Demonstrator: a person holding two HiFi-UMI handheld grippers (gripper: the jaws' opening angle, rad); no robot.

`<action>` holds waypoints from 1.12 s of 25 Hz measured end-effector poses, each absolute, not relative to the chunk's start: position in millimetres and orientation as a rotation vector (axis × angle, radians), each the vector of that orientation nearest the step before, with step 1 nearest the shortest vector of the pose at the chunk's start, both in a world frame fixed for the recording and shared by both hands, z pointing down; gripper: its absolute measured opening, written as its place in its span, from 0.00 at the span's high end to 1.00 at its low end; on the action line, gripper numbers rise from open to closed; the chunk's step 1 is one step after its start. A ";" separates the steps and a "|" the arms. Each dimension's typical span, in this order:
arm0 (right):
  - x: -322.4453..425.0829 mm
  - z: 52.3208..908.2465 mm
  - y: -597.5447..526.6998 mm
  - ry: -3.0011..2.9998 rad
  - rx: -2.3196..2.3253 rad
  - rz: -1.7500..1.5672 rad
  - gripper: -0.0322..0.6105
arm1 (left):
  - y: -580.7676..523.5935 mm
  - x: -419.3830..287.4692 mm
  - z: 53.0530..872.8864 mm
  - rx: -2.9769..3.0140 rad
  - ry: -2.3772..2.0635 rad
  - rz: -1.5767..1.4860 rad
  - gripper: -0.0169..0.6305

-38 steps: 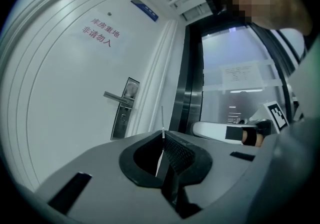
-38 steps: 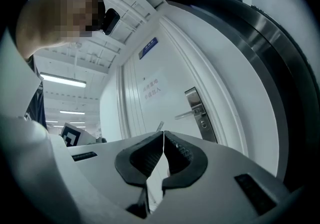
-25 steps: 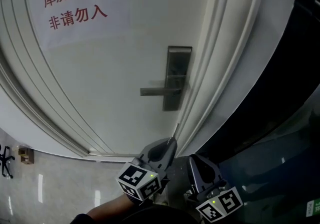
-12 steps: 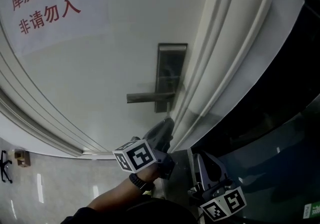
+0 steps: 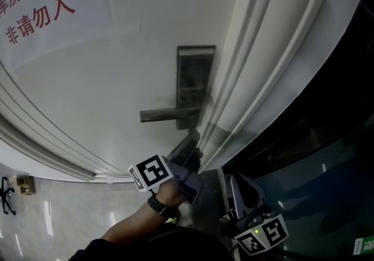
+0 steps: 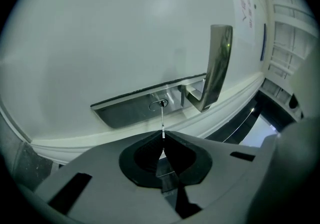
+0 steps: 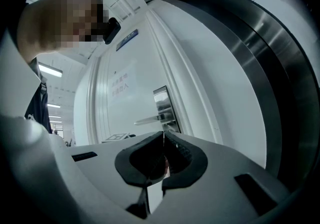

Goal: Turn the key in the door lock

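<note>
A white door carries a grey metal lock plate (image 5: 194, 87) with a lever handle (image 5: 166, 115). My left gripper (image 5: 191, 139) is just below the plate, shut on a thin key (image 6: 162, 120). In the left gripper view the key blade runs from the jaws up to the round keyhole (image 6: 158, 103) on the plate (image 6: 125, 113), beside the handle (image 6: 217, 62). The key's tip meets the keyhole; how deep it sits is unclear. My right gripper (image 5: 229, 177) hangs lower right, away from the door, shut with its tips (image 7: 163, 135) together. It faces the lock plate (image 7: 164, 101) from a distance.
A paper sign (image 5: 41, 14) with red characters is stuck on the door at upper left. The moulded white door frame (image 5: 263, 67) runs diagonally right of the lock, with dark glass (image 5: 327, 184) beyond it. Pale tiled floor (image 5: 58, 219) shows at lower left.
My left gripper has risen from near my body towards the lock plate, bringing the key up to the keyhole. The head view has shifted left. The right gripper has barely moved.
</note>
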State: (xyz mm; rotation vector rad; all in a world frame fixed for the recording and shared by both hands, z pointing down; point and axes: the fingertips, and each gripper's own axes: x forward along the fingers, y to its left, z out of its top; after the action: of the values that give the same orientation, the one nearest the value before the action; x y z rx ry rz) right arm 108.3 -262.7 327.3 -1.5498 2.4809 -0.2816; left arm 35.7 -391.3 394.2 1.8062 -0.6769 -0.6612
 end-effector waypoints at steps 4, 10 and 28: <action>109.3 327.6 -264.3 2.483 -1.551 -0.284 0.92 | -393.6 35.7 390.5 1.780 -0.663 -0.680 0.96; 111.6 325.6 -265.4 2.483 -1.545 -0.287 0.92 | -396.5 32.0 387.0 1.708 -0.667 -0.714 0.97; 111.4 322.8 -268.7 2.485 -1.513 -0.297 0.92 | -402.8 38.8 382.8 1.523 -0.611 -0.691 0.97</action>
State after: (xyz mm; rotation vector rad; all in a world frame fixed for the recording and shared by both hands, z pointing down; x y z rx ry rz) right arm 111.4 -268.7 322.8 -1.5132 2.4846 -0.2971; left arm 38.8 -402.8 382.8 1.5230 -0.6113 -0.6911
